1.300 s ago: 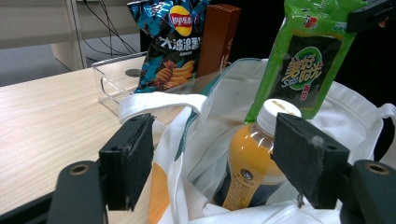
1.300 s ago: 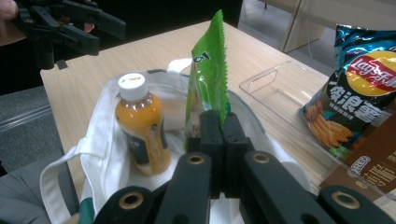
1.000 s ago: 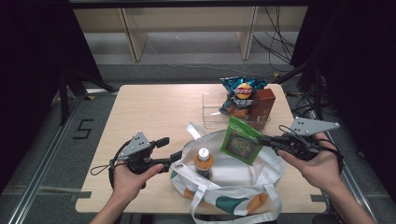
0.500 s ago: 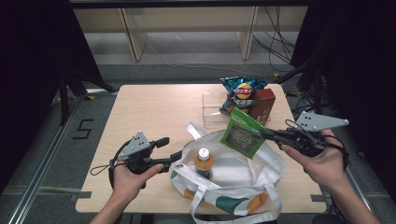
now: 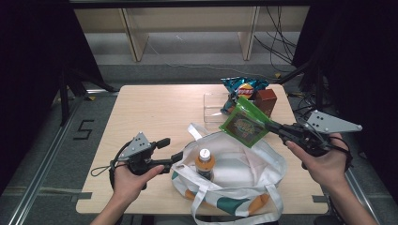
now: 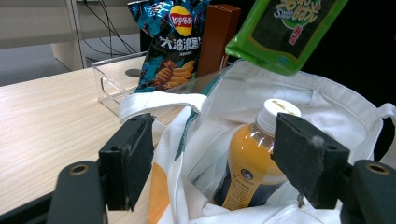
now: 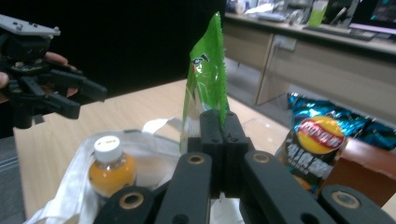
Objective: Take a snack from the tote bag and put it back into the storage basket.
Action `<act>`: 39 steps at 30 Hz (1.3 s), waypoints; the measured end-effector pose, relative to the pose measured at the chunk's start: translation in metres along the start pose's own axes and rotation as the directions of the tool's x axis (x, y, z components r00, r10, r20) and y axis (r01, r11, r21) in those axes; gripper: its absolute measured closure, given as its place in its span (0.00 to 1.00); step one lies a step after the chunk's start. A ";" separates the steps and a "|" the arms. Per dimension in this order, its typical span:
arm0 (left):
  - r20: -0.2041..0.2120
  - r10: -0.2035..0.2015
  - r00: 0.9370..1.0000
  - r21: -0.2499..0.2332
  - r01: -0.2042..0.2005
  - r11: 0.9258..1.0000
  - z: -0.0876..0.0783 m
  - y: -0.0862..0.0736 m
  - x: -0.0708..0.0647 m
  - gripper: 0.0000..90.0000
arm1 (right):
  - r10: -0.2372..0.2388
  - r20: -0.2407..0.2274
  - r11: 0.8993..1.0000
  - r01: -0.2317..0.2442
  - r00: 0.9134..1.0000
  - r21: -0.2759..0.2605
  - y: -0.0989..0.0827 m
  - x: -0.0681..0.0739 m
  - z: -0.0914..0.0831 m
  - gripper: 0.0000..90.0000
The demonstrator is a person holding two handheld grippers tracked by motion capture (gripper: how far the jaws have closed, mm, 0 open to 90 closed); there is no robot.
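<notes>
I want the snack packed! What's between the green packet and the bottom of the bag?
Only air, then the orange bottle in the white bag; the high view shows the green packet in the right gripper above it.

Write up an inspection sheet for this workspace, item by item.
Surface: wooden table, bare on its left half.
Job's things: green snack packet held above the white tote bag; orange drink bottle upright inside the bag.
Clutter: chip bag, brown box, clear tray at the far right of the table.
Grippers: right gripper shut on the packet; left gripper open at the bag's rim.
Cables: loop trailing from the left gripper; floor cables beyond the table.
Surroundings: wooden shelving, dark curtains.
</notes>
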State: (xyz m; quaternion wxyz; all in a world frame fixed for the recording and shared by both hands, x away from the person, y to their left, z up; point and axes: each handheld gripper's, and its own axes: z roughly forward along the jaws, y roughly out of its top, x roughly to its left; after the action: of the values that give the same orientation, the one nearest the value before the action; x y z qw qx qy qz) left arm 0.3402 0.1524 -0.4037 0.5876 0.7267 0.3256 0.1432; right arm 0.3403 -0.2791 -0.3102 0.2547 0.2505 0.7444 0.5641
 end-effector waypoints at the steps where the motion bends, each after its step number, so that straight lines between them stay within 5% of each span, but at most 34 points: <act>1: -0.003 0.001 1.000 0.004 -0.001 1.000 0.000 0.000 0.000 0.32 | 0.000 0.000 1.000 0.000 1.000 0.000 0.000 0.000 0.000 1.00; 21: -0.002 0.011 1.000 -0.001 -0.011 1.000 -0.002 0.001 0.001 0.32 | 0.013 0.049 0.997 -0.009 0.999 -0.078 0.007 -0.009 0.008 1.00; 39: -0.003 0.013 1.000 0.001 -0.013 1.000 -0.002 0.001 0.002 0.32 | 0.022 0.077 0.996 -0.015 0.997 -0.085 0.010 -0.020 0.016 1.00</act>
State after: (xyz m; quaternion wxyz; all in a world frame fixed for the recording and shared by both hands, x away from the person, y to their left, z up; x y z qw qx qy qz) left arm 0.3408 0.1547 -0.4028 0.5858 0.7290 0.3218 0.1478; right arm 0.3664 -0.2787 -0.3019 0.2888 0.2684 0.7069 0.5872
